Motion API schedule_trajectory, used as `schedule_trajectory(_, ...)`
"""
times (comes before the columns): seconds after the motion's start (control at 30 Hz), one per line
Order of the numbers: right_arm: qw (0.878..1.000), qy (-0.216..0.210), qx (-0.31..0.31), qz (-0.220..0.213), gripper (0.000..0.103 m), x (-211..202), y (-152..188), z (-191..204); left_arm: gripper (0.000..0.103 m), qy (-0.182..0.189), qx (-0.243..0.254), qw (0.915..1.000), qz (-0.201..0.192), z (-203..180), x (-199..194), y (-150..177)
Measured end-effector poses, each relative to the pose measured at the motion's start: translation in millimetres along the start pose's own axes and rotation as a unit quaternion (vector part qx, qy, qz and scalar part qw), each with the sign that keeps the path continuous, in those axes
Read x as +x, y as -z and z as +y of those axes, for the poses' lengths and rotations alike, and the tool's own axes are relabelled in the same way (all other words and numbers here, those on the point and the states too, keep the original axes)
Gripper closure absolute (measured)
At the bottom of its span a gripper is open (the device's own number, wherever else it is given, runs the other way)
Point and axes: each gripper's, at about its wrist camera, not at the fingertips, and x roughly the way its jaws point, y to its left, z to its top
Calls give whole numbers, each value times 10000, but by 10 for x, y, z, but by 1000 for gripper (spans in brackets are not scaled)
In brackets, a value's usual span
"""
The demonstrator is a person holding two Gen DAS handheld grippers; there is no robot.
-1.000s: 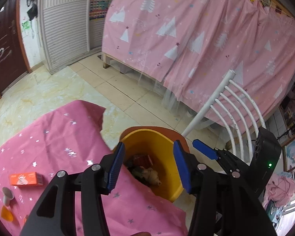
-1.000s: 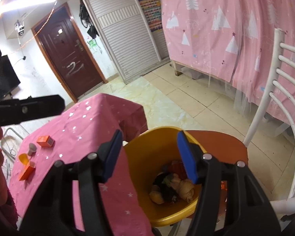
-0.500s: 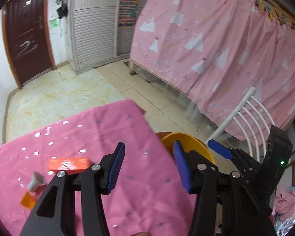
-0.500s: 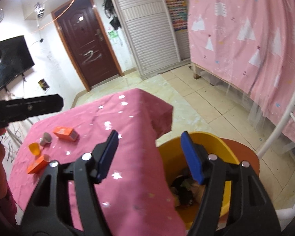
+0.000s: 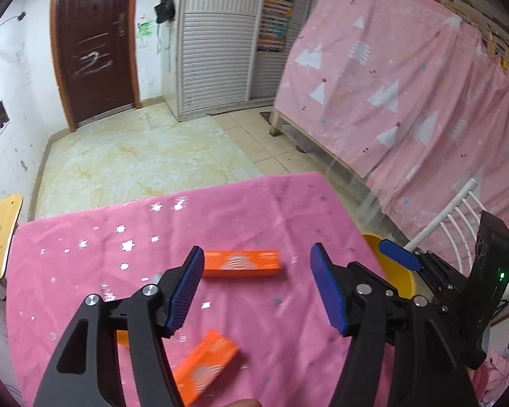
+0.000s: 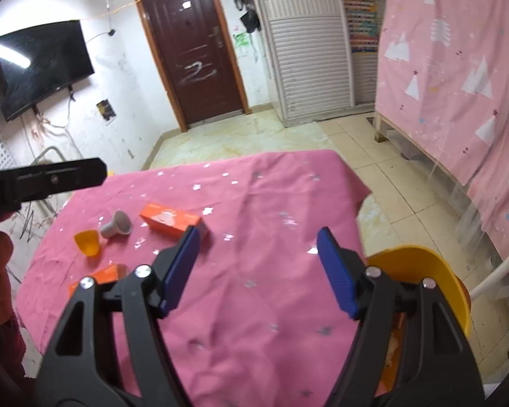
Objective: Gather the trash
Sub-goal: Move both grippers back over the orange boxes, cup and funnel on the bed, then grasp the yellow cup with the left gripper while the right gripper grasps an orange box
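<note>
On the pink star-printed tabletop [image 5: 85, 271] we see trash left to collect: two flat orange cardboard boxes [image 5: 242, 264], a small grey plastic cup [image 6: 118, 225] lying on its side and a little orange plastic cup [image 6: 87, 243]. Our left tool [image 5: 254, 291] hangs released and empty just short of the farther box, and our right tool [image 6: 258, 268] is likewise spread wide and empty. At the tabletop's right edge stands the round yellow plastic bin [image 6: 437, 271], its contents hidden here, so we judge four pieces remain.

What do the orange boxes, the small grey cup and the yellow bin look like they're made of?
Orange boxes: probably printed cardboard, with sharp folded edges and a matte face. Grey cup: likely plastic or paper, smooth and dull. Yellow bin: likely moulded plastic, with a glossy rounded rim.
</note>
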Motion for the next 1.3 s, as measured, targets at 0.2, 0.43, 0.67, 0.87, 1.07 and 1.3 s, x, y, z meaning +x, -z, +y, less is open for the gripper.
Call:
schedule_trajectory(0.2,9994,-129,-273,157,34,174,-69,289,40,-184,-165,9997,18,447,-63,117)
schedule_trajectory(0.43,9967,-178,-691,395,34,421,-135,625,40,-372,-426,9982,192,915,17,262)
schedule_trajectory(0.67,9935,-237,-962,564,27,604,-173,812,40,-435,-656,9962,374,1240,130,446)
schedule_trajectory(0.87,9911,-269,-1113,683,26,722,-170,894,40,-330,-715,9959,446,1349,196,601)
schedule_trajectory(1.07,9892,-282,-1220,757,26,808,-165,947,40,-230,-584,9969,481,1318,259,725)
schedule_trajectory(1.3,9876,-288,-1316,812,26,881,-179,976,40,-146,-316,9975,618,1211,369,798)
